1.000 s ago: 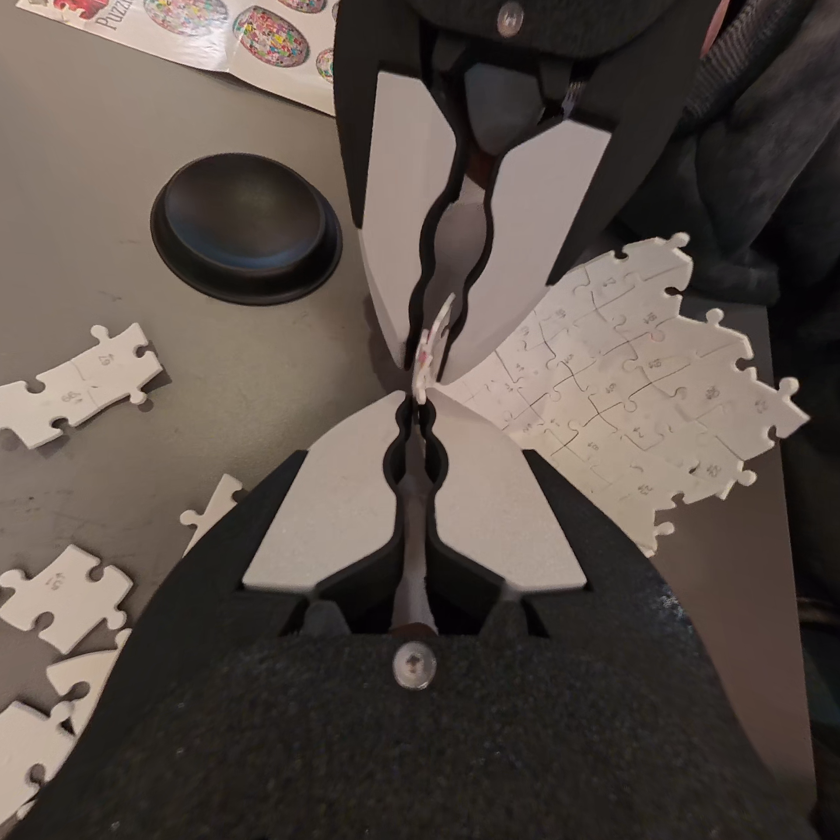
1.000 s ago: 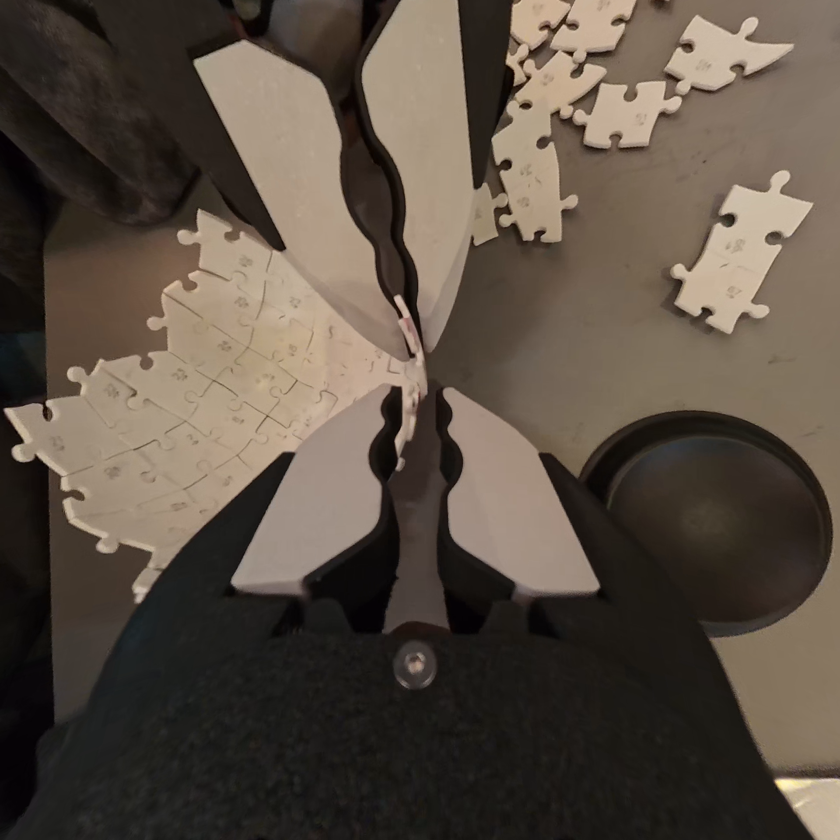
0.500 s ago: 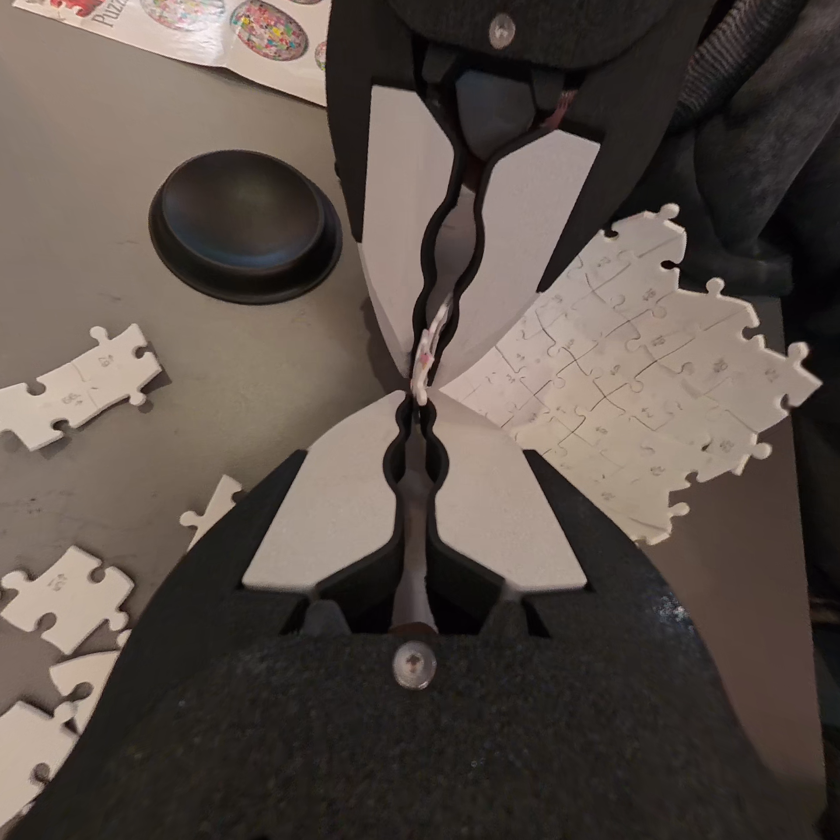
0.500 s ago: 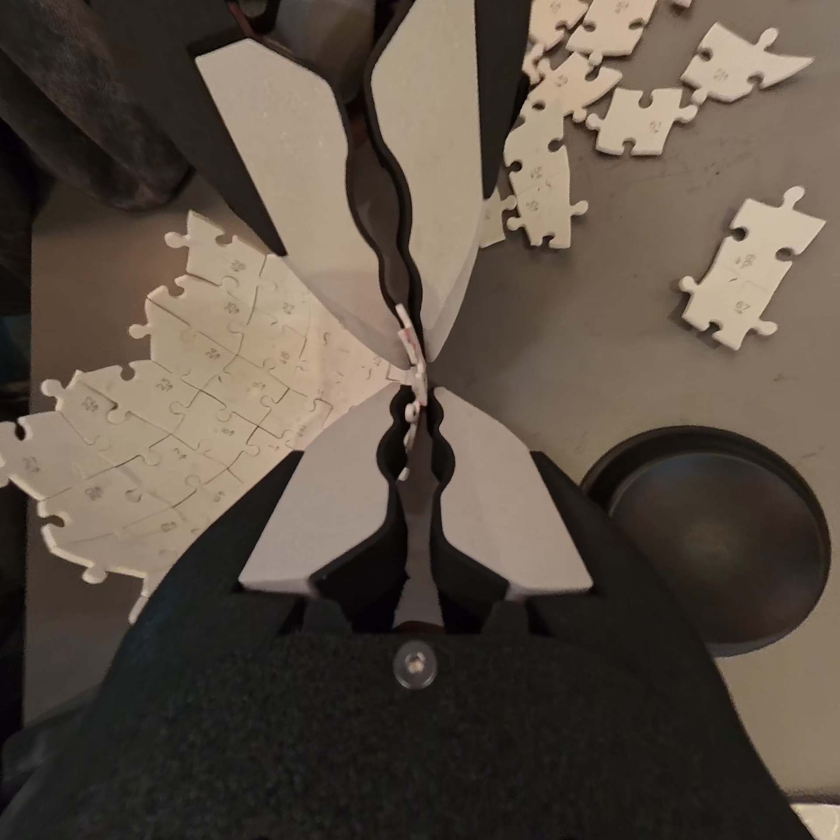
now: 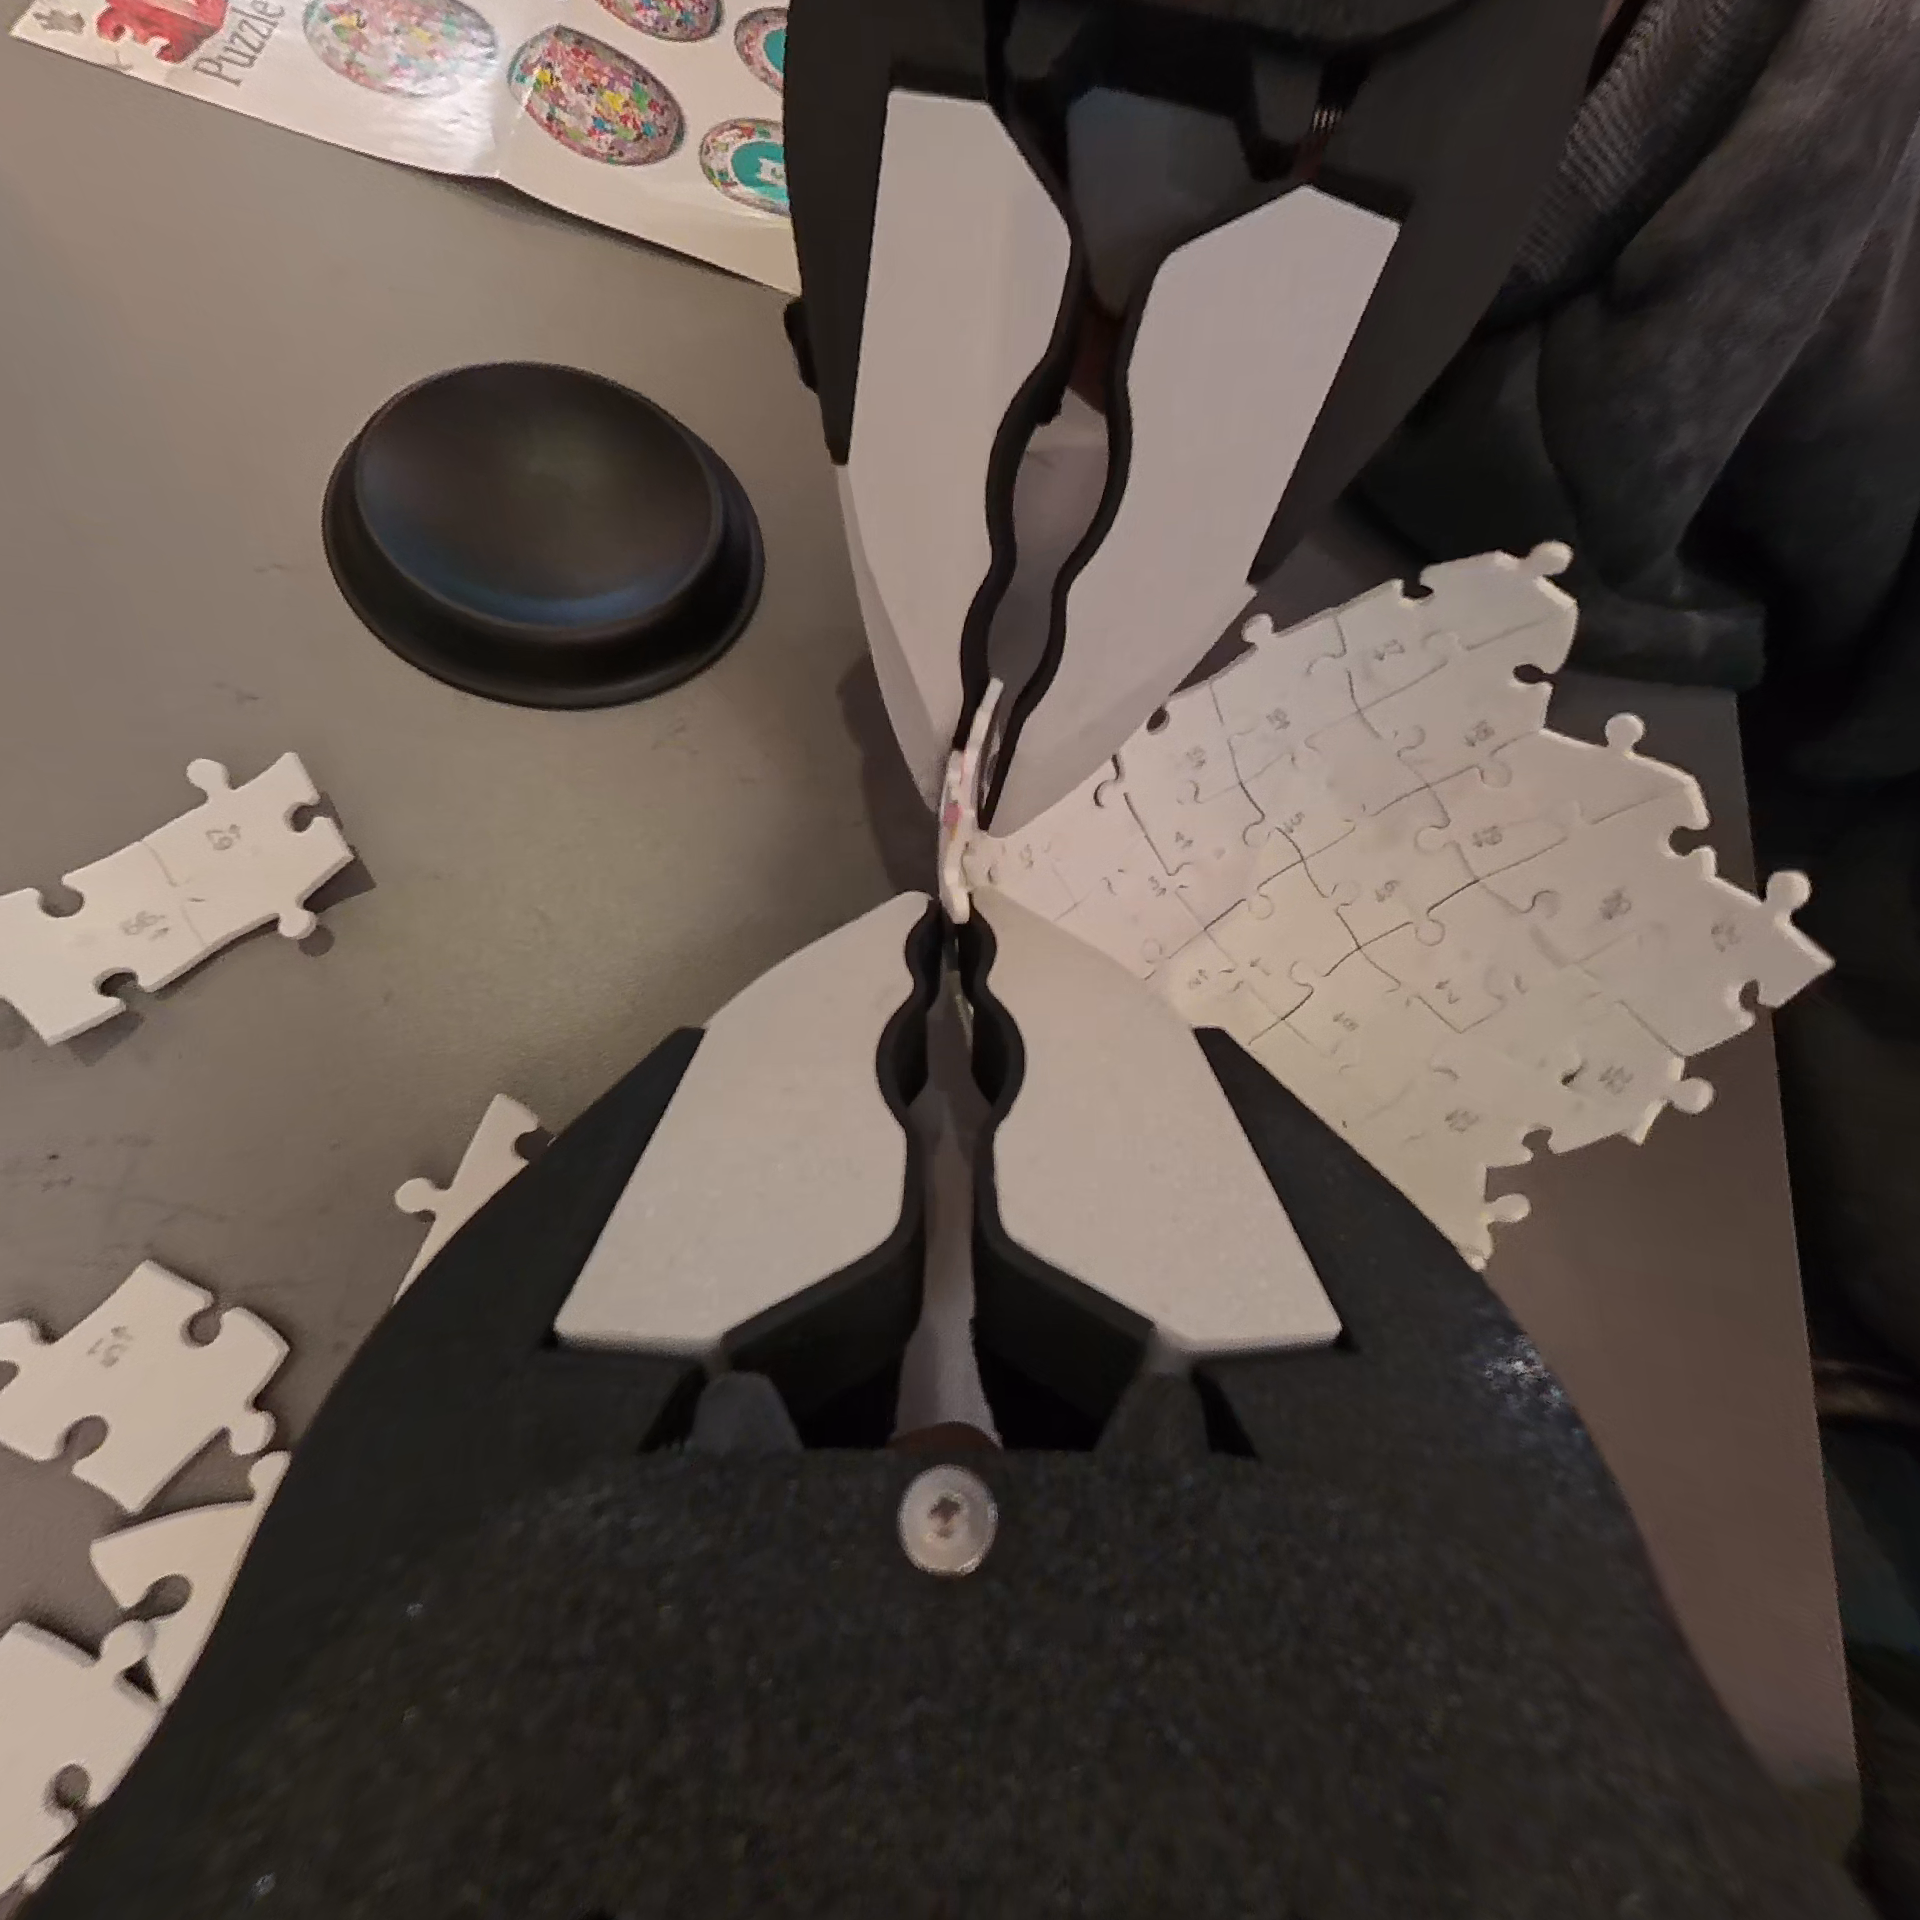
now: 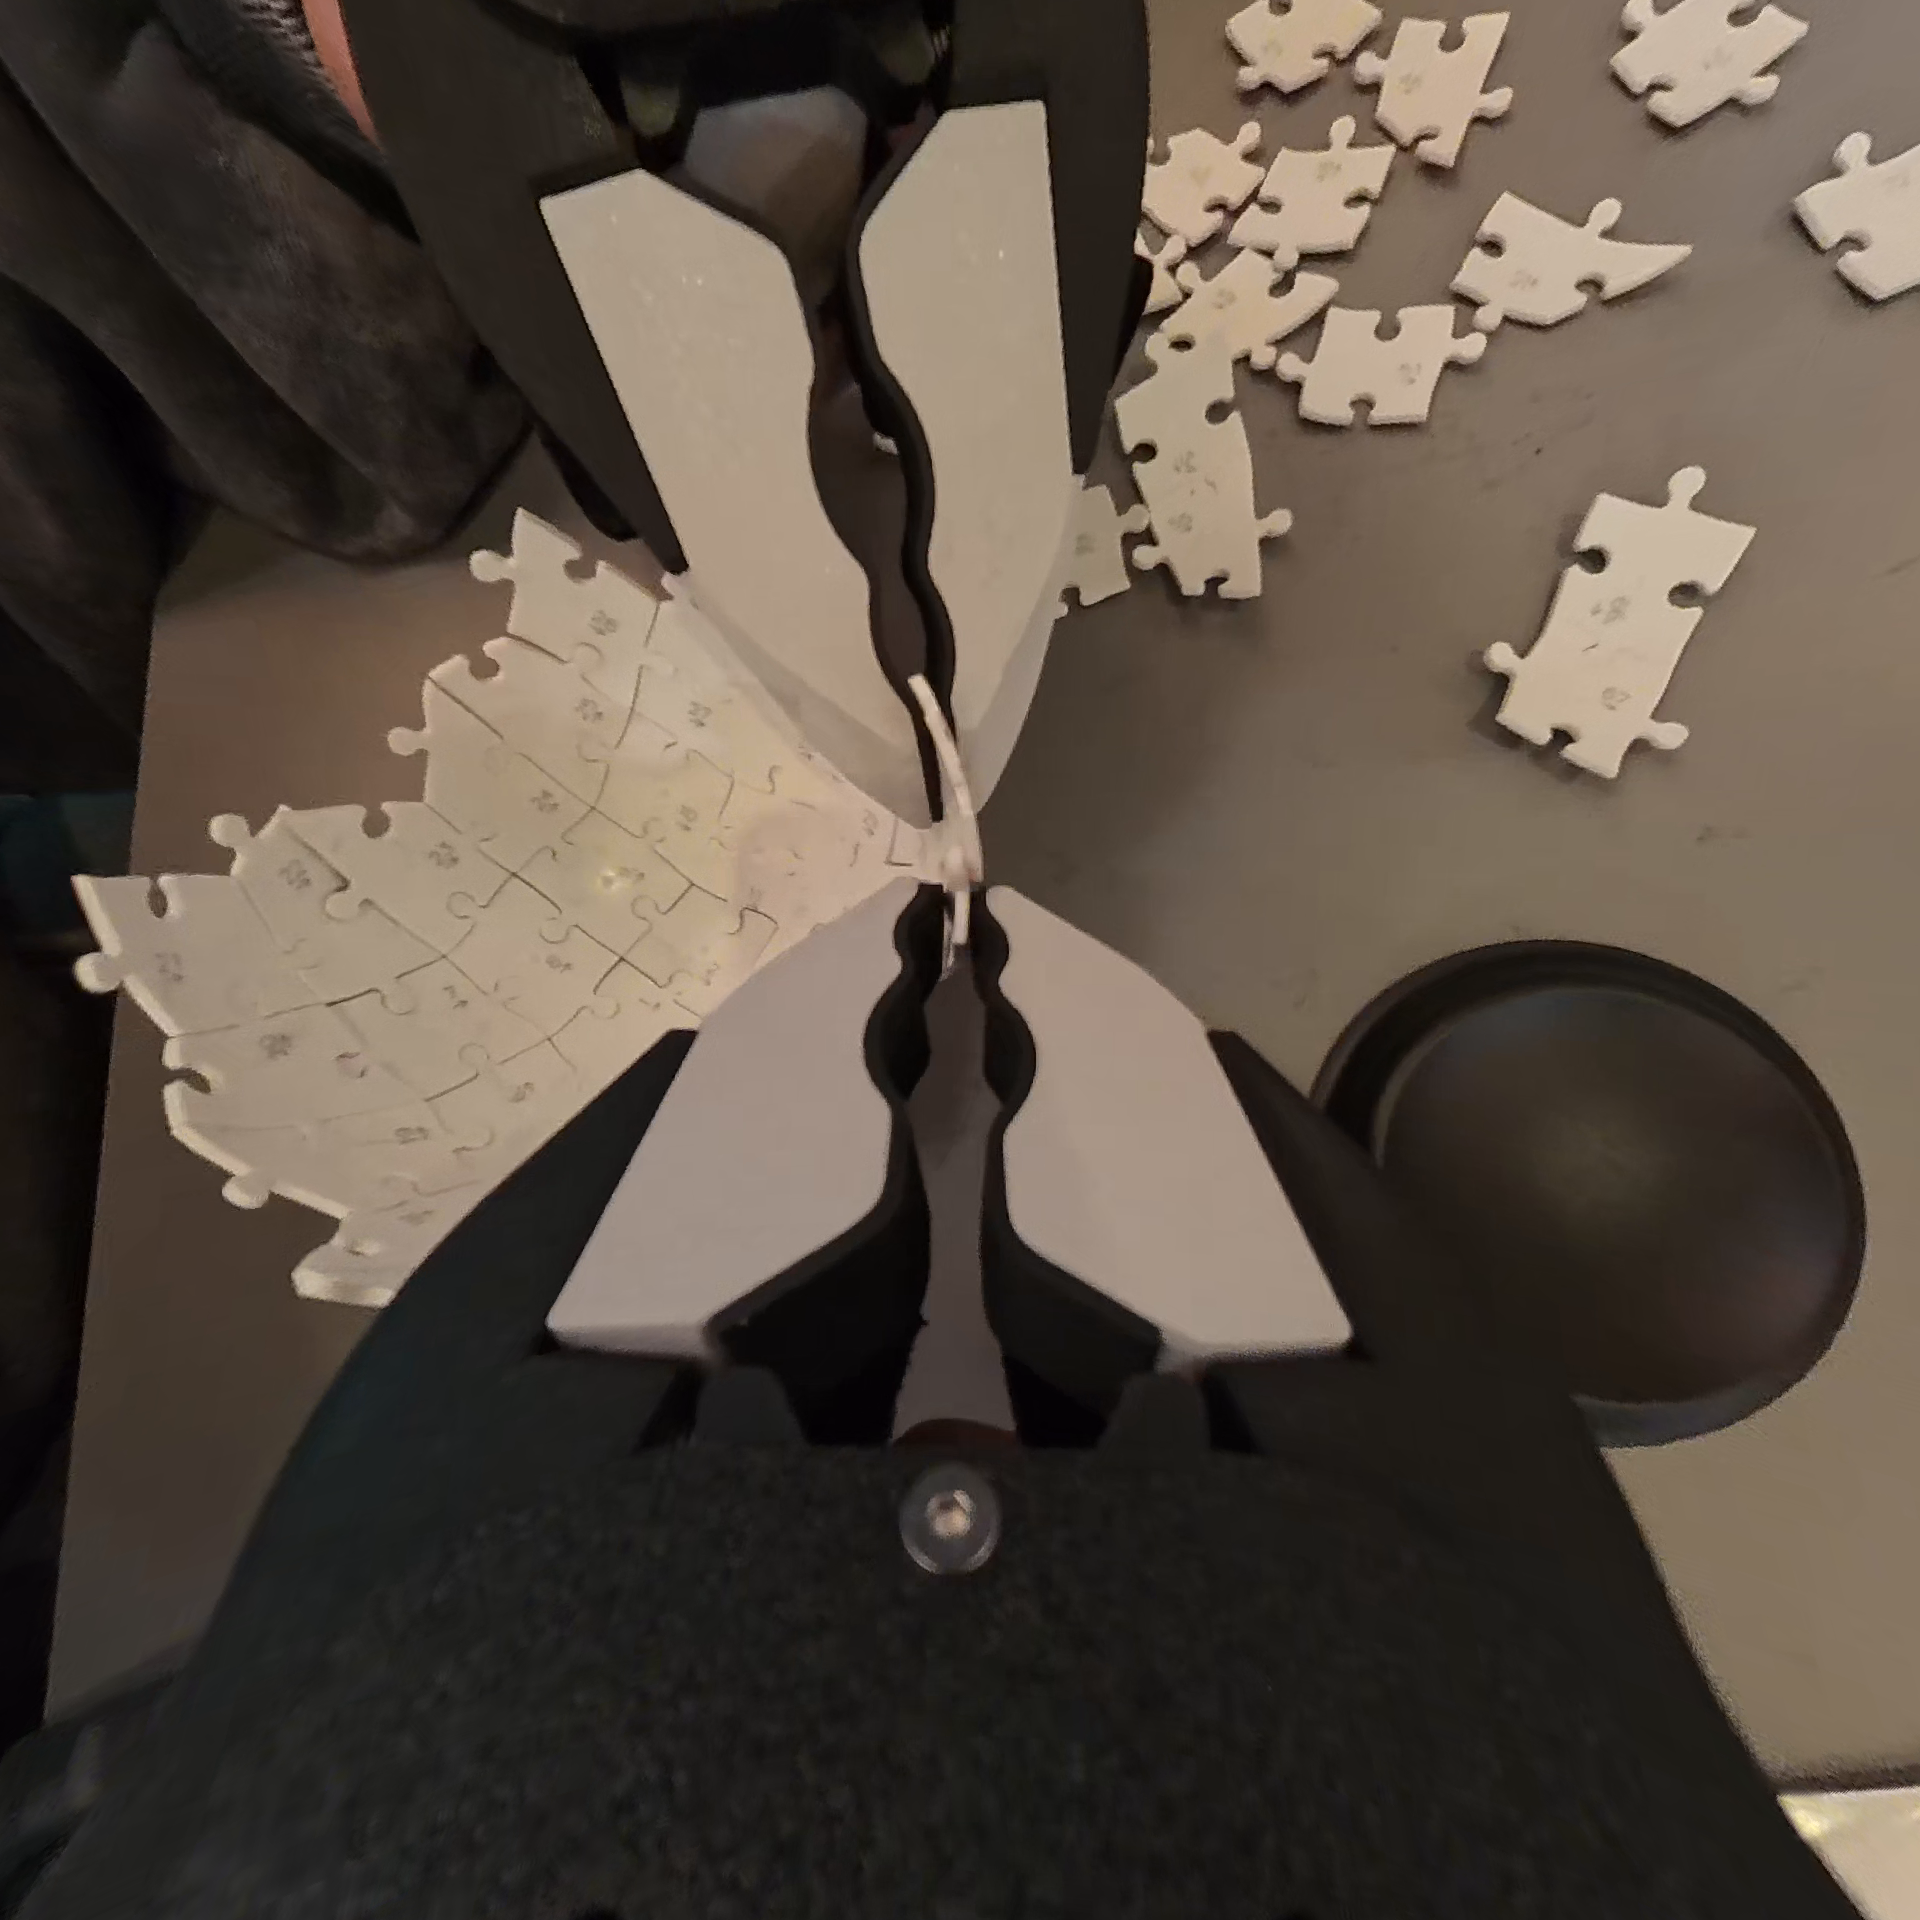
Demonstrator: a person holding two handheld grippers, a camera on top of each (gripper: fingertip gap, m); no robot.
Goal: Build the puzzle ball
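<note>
both left gripper point(image 5: 951, 914) and right gripper point(image 6: 961, 914) seemingly clamped on number-stamped puzzle shell point(image 5: 1434, 883)

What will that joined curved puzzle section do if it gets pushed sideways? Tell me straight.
The curved puzzle section is many interlocked pieces with visible seams, so it would probably flex or pop apart rather than act stiff. It looks thin, so likely light. Both the left gripper and right gripper pinch only its edge, so it may pivot there.
</note>
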